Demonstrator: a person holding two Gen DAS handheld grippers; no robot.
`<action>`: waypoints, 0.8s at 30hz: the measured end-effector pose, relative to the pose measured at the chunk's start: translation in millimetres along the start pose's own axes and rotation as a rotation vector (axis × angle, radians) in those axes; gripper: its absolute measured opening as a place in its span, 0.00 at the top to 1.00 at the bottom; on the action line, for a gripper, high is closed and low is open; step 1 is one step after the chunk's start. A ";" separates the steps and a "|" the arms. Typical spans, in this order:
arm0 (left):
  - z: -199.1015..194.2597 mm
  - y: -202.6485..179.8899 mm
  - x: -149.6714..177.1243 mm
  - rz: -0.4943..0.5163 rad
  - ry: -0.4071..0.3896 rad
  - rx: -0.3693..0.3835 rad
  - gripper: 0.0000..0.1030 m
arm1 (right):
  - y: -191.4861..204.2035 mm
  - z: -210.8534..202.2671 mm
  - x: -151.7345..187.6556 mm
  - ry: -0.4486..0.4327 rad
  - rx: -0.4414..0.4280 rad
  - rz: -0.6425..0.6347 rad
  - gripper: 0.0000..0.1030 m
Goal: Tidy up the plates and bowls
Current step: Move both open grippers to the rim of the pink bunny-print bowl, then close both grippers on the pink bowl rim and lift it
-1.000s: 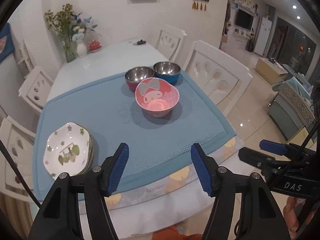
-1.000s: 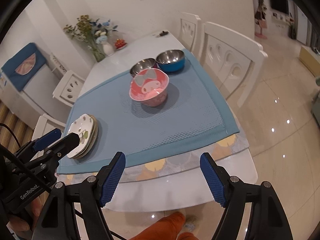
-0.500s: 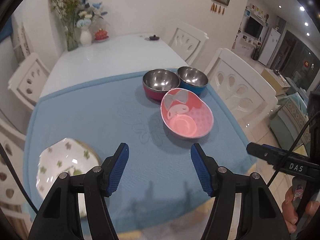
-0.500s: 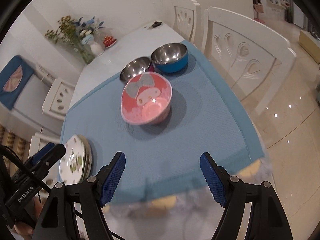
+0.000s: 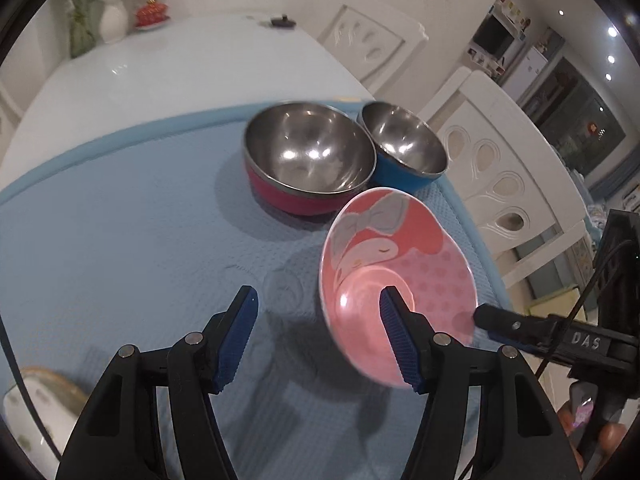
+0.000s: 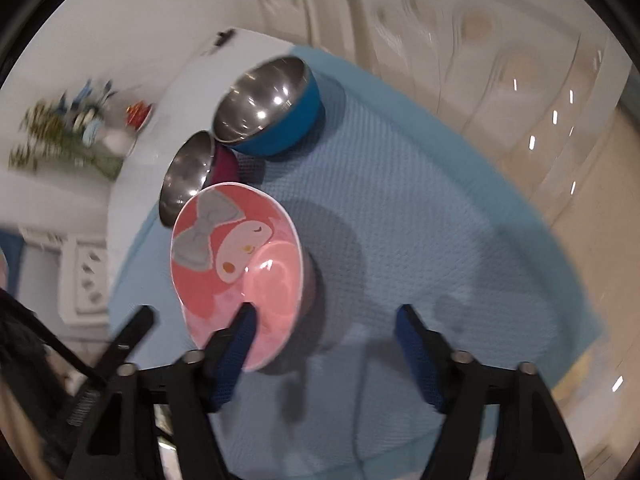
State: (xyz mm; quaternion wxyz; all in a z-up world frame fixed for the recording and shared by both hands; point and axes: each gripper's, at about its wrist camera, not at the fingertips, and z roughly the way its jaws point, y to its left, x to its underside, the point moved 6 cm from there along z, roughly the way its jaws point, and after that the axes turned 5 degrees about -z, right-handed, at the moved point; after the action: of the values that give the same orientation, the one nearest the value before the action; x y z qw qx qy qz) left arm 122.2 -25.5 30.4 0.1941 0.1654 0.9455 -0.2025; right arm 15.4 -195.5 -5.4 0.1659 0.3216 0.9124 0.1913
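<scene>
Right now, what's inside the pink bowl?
Nothing loose: the pink bowl shows only its printed cartoon face and a glossy bottom. The right gripper finger covers part of its near rim.

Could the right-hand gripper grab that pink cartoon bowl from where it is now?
Probably yes: the right gripper is open, one finger already over the pink bowl rim, nothing between them.

The white desk (image 5: 168,76) carries a blue mat (image 5: 120,248), a vase (image 5: 114,20) and a small black object (image 5: 283,21).
</scene>
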 end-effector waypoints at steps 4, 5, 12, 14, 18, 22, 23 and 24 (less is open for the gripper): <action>24.1 4.1 -6.8 -0.026 0.052 0.016 0.55 | 6.0 15.3 -5.3 0.005 0.028 -0.019 0.48; 29.1 5.2 -7.6 -0.033 0.065 0.021 0.63 | 8.1 19.1 -6.2 0.008 0.030 -0.025 0.50; 36.7 1.8 -8.2 -0.033 0.079 0.072 0.77 | 20.3 41.7 -6.7 0.024 0.076 -0.087 0.77; 39.6 3.0 -8.1 -0.037 0.084 0.077 0.77 | 21.7 48.0 -6.0 0.030 0.082 -0.100 0.83; 45.8 7.4 -7.2 -0.046 0.098 0.077 0.82 | 21.0 55.1 -3.9 0.025 0.113 -0.122 0.91; 49.8 7.0 -3.3 -0.052 0.111 0.102 0.91 | 19.5 54.6 -3.8 0.016 0.118 -0.138 0.93; 48.8 4.8 -2.2 -0.046 0.107 0.114 0.92 | 19.4 53.9 -4.3 0.015 0.119 -0.143 0.93; 46.4 2.1 -1.3 -0.033 0.098 0.115 0.92 | 19.9 53.0 -4.5 0.015 0.121 -0.150 0.93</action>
State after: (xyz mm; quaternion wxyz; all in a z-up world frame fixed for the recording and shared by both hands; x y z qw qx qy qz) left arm 138.2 -44.7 -8.8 0.1344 0.1702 0.9433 -0.2514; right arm 51.7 -171.2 -41.7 0.1534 0.2603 0.9450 0.1251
